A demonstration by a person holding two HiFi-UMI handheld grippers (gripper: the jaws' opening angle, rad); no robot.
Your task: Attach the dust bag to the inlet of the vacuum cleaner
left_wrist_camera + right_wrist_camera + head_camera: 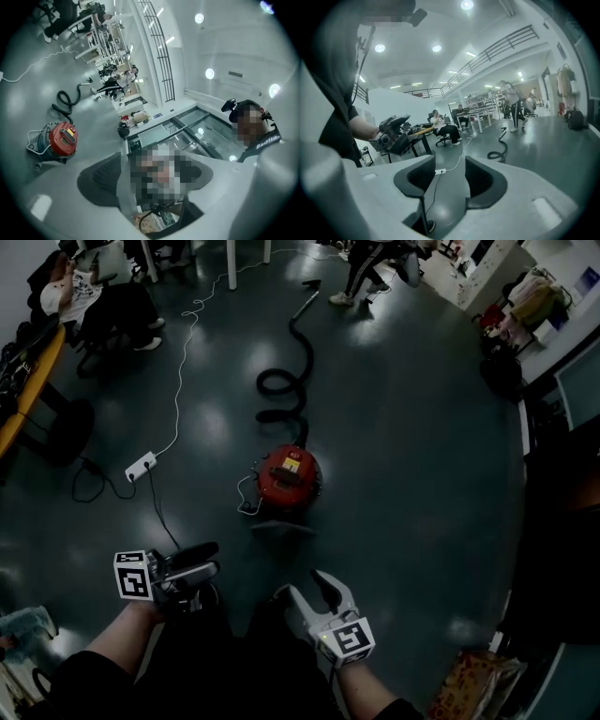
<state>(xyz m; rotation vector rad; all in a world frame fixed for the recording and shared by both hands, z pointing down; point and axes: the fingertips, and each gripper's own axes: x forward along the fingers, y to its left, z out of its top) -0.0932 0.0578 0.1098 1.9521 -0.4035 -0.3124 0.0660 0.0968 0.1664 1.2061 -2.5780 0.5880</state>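
Your left gripper (202,562) and right gripper (305,589) are both open and empty close in, the red vacuum cleaner (289,479) sits on the floor (422,456) ahead, and the dust bag, unseen, is probably light and floppy, so take it by any stiffer collar.

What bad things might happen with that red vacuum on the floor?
The cable from the power strip runs across the floor toward you: a trip risk. The hose loops behind the vacuum cleaner and might snag or tug it. The left gripper and right gripper are empty, and I see no dust bag yet.
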